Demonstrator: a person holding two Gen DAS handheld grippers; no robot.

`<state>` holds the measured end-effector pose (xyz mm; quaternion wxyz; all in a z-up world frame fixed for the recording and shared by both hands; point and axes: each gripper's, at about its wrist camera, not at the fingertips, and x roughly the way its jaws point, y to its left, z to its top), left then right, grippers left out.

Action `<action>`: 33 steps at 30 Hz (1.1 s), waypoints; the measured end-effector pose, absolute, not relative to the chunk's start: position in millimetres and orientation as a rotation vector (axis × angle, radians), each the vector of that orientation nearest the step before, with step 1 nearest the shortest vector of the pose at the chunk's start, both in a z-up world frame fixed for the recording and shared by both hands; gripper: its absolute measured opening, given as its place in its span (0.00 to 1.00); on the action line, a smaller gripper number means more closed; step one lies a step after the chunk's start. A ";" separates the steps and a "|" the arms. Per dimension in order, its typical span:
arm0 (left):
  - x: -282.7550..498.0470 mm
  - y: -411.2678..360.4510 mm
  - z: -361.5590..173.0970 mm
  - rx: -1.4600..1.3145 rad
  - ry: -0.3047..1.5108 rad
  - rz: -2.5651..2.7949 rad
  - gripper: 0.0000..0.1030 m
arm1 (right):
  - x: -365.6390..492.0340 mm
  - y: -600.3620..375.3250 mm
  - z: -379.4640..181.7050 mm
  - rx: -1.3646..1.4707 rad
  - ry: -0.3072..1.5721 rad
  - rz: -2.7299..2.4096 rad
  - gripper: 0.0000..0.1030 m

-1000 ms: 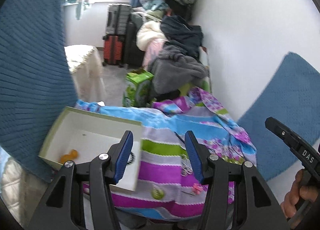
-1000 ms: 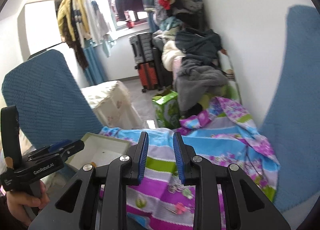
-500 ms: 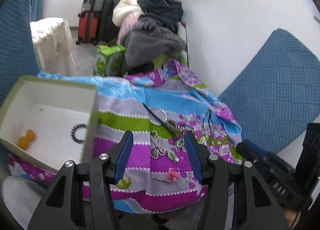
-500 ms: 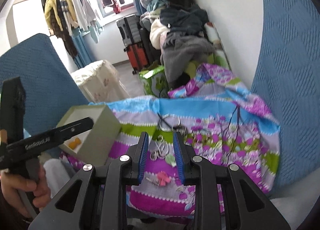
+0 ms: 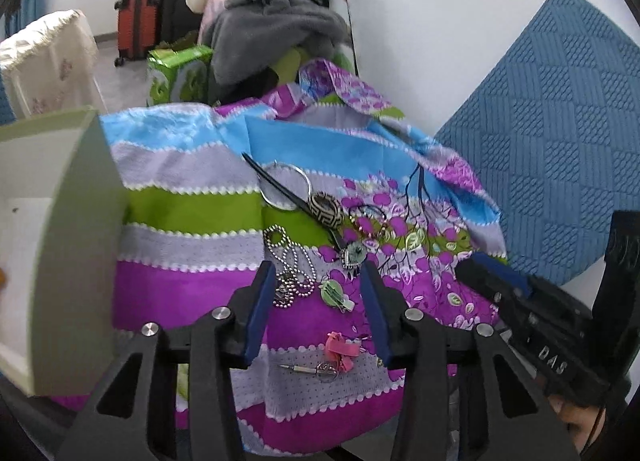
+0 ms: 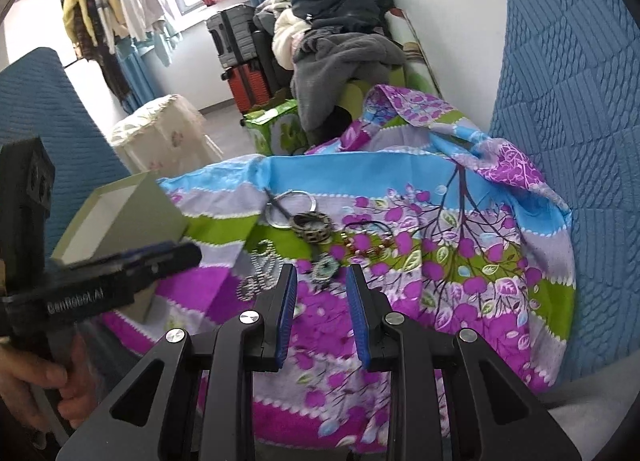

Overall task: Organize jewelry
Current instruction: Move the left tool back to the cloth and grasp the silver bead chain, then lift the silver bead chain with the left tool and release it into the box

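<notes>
Both tools, left (image 5: 318, 297) and right (image 6: 321, 301), hang apart and empty over the jewelry (image 5: 322, 211).

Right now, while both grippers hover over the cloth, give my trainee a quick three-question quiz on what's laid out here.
1. True or false: the left gripper is shut on the ball chain.
2. Which lies nearest the left gripper's fingertips? A) silver hoop B) green hair clip C) patterned bangle
3. Fill in: the box stands on the ______ side of the jewelry, seen from the right wrist camera.

Key: 1 false, its jaws are open and hold nothing. 2 B. 3 left. The right gripper is open too, above the striped cloth.
</notes>
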<state>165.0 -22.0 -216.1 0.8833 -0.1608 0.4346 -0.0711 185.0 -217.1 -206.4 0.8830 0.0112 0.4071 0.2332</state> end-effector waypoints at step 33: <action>208.2 -22.0 -284.6 -0.274 1.034 -0.144 0.06 | 255.8 -168.3 -294.1 -0.097 1.030 0.611 0.21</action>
